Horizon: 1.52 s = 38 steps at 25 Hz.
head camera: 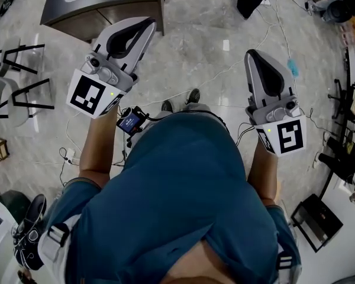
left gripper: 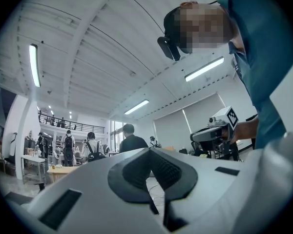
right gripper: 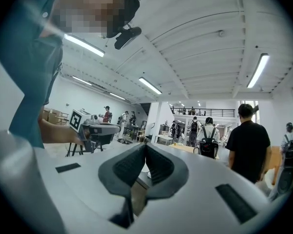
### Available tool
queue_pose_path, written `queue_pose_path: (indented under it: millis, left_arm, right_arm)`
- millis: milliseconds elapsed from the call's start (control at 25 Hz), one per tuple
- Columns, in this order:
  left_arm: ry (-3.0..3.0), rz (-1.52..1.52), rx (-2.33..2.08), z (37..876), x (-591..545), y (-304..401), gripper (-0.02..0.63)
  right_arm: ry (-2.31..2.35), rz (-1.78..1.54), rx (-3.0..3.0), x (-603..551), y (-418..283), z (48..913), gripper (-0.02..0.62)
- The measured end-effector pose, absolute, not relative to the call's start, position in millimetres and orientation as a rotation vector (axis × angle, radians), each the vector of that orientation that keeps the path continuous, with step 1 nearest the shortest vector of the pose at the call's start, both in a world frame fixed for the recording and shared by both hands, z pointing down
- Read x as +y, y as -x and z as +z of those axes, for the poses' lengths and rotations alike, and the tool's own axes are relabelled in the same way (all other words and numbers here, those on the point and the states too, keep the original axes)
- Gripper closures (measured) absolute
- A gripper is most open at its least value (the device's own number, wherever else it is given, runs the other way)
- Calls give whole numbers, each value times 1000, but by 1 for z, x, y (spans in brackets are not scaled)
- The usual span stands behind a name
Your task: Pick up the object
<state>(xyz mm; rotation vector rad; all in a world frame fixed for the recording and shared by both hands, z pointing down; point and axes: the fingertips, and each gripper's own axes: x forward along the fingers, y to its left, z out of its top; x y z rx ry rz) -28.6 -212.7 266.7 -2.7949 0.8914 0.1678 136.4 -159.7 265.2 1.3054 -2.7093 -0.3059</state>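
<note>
I cannot tell which thing is the object to pick up. In the head view my left gripper (head camera: 148,23) and right gripper (head camera: 252,54) are held out in front of the person's blue shirt, well above the marble floor. Both point away from the body. In the left gripper view the jaws (left gripper: 149,150) are pressed together with nothing between them, and the right gripper (left gripper: 212,130) shows at the right. The right gripper view shows its own jaws (right gripper: 145,146) closed and empty too, with the left gripper (right gripper: 100,128) at the left.
A dark counter (head camera: 106,10) stands at the far left on the floor, with black-framed chairs (head camera: 21,81) to its left. Cables and a small blue thing (head camera: 293,68) lie on the floor. Black stands (head camera: 316,218) crowd the right edge. Several people (right gripper: 248,143) stand in the hall.
</note>
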Motion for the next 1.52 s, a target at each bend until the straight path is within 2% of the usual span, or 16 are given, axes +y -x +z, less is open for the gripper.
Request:
queue_pose_path:
  millis: [960,1520]
  left_arm:
    - [2650,14,1213,279,-310,-19,602]
    - [2663,40,1207,272,-390,19,601]
  right_arm:
    - [-997,-308,-2919,-297,-193,282,580]
    - [-1025,-272,-2905,-369,-157,283,580]
